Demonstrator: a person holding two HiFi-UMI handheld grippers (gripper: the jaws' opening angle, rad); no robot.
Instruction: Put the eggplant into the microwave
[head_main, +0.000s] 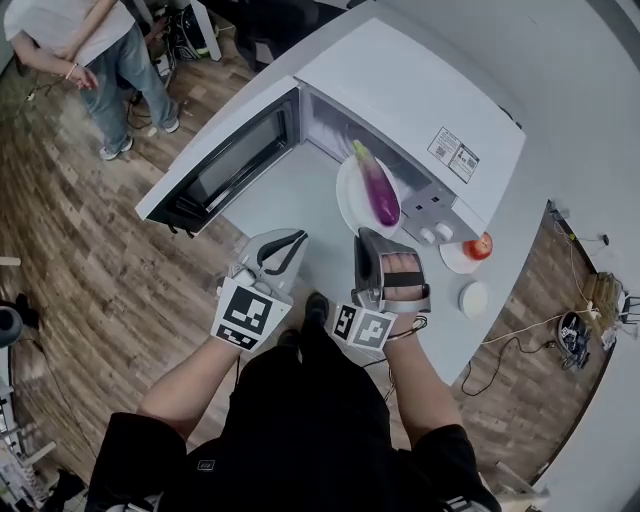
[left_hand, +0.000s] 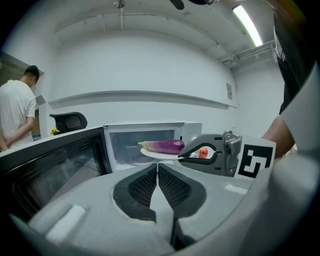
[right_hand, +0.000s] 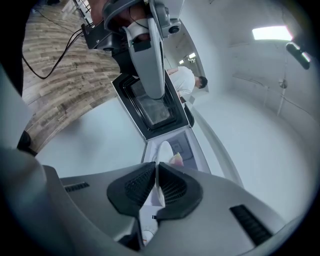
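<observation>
White plate (head_main: 350, 197), rim clamped by the right gripper (head_main: 368, 236), bears the eggplant (head_main: 377, 187) level for the microwave (head_main: 400, 90); left gripper (head_main: 296, 240) closed, empty.

Both arms forward, grippers side by side, jaws closed.

Left gripper (head_main: 287, 240): jaws together, only a hairline slit between the pads (left_hand: 145, 184), nothing in them; marker cube (head_main: 247, 313) faces up, bare forearm (head_main: 185, 388) behind it. Right gripper (head_main: 367, 234): just beside the left, tips slightly further ahead, rolled onto its side; jaws pinched on the thin rim of a white plate (right_hand: 163, 150). Fingers (head_main: 402, 264) wrapped through its handle, elbows bent and out from the body.
</observation>
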